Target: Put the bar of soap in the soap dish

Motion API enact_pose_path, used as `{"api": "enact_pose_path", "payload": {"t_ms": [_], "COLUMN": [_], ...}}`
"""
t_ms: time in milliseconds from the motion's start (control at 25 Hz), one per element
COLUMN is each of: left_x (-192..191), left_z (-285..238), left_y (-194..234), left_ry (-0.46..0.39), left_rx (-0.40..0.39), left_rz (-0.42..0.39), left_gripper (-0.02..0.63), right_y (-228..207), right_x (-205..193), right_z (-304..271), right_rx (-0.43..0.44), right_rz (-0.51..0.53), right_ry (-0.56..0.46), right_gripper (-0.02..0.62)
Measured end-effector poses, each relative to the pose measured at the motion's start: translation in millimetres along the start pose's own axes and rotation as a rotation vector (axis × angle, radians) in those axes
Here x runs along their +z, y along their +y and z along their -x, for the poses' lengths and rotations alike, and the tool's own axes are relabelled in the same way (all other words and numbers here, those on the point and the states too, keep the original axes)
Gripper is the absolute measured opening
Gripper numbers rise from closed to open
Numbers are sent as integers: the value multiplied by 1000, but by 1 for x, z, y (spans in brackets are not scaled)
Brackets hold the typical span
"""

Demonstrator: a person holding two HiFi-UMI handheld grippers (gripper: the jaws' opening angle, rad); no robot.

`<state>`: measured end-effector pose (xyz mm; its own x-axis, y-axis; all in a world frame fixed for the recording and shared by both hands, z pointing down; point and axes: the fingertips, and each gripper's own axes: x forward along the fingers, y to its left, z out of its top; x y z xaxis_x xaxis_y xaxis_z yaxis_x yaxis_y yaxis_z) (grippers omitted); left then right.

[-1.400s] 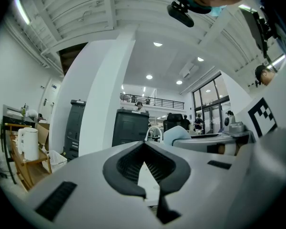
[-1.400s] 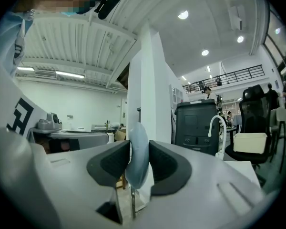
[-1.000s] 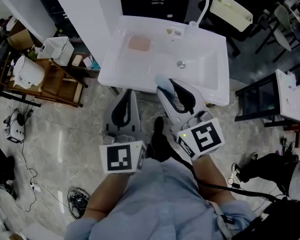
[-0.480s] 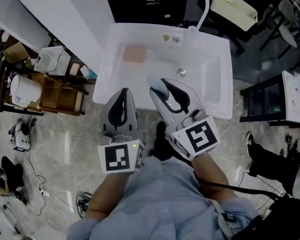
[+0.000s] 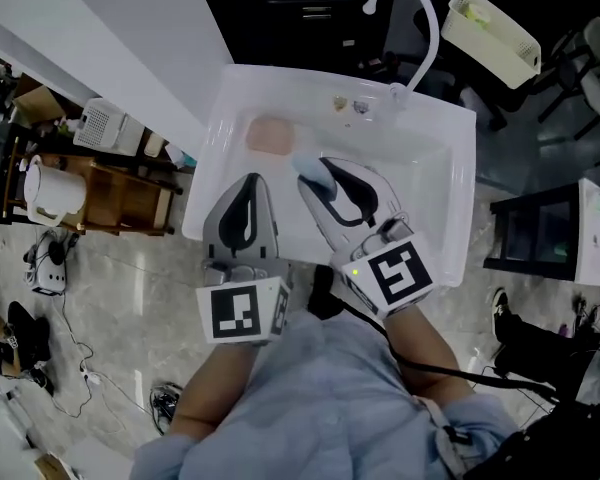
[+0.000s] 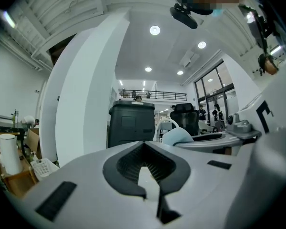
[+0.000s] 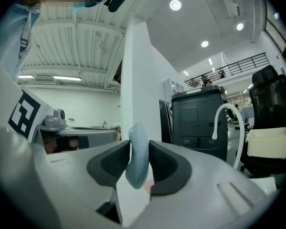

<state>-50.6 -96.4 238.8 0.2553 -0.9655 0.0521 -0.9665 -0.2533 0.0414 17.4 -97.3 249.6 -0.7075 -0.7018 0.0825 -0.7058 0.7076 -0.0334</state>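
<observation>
The bar of soap [image 5: 308,164] is pale blue and stands on edge between the pads of my right gripper [image 5: 315,173], which is shut on it over the white sink's basin [image 5: 420,168]. In the right gripper view the soap [image 7: 137,154] fills the gap of the gripper [image 7: 138,162]. The pink soap dish [image 5: 270,135] lies at the sink's back left, just beyond and left of the soap. My left gripper [image 5: 248,182] hovers over the sink's front left rim, shut with nothing in it; in its own view the left gripper's [image 6: 143,146] tips meet.
A curved white faucet [image 5: 423,30] rises at the sink's back edge. A white wall panel [image 5: 130,38] runs along the left. Left of the sink stands a wooden shelf [image 5: 110,193] with a white kettle [image 5: 42,190]. A black table [image 5: 535,238] stands at the right.
Both grippers have moved forward, from in front of the sink to over its basin. The soap in the right gripper is now close to the pink dish.
</observation>
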Motion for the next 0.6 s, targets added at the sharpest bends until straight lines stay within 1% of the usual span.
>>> {"api": "enact_pose_path", "payload": {"t_ms": [280, 600], "left_x": [10, 3], "left_z": [-26, -49], "left_y": [6, 28], "left_ry": [-17, -2], "left_rx": [47, 66], "left_rz": [-20, -8], "left_gripper": [6, 6], "right_y": [-31, -44], "right_x": [12, 6], "right_z": [-21, -55], "right_rx": [30, 48], "right_rz": [21, 29], "right_ry": [-26, 6], "right_gripper": [121, 121]}}
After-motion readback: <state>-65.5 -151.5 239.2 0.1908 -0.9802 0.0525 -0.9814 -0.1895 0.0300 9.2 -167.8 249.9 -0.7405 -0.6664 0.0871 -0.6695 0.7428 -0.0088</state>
